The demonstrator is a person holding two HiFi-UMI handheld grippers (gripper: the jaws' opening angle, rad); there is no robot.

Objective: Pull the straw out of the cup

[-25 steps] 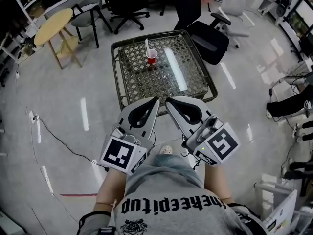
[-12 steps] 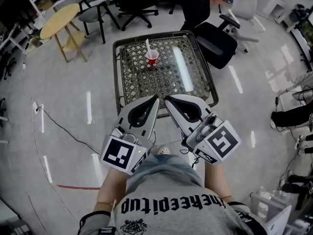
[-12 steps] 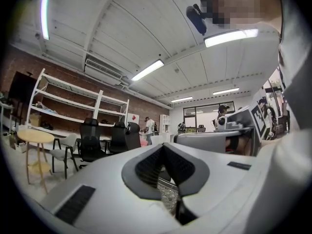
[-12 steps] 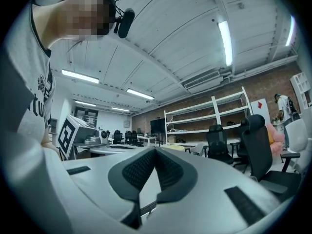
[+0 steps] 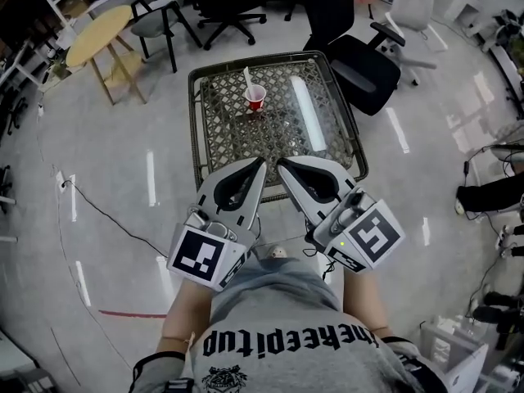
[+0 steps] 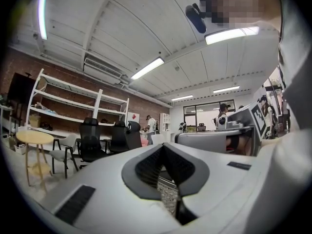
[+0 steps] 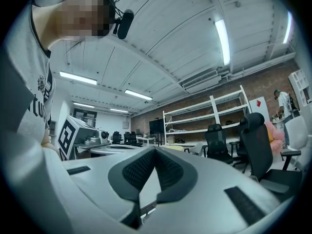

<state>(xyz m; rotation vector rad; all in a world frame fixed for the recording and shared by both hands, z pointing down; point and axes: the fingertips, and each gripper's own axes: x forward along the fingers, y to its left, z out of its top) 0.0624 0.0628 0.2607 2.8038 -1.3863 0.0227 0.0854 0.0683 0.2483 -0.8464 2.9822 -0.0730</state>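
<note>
Left gripper (image 5: 260, 167), right gripper (image 5: 282, 167) level, side by side over table (image 5: 195, 129) near edge; both tongs clenched, empty. Straw (image 5: 246, 75) in red cup (image 5: 255, 99) near far edge. Hands hidden under marker cubes.

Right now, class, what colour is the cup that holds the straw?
The cup is red, with a white straw; the head view shows it best.

A square low table (image 5: 214, 150) stands on a pale, glossy floor (image 5: 106, 187) — dark frame, a woven lattice under a clear top, a bright strip of ceiling light mirrored along its right half. One thing rests on it: a red cup (image 5: 255, 98), upright, near the far edge and a little left of centre, with a white straw (image 5: 246, 76) leaning out to the left. A thin cable (image 5: 98, 219) trails across the floor left of the table.
</note>
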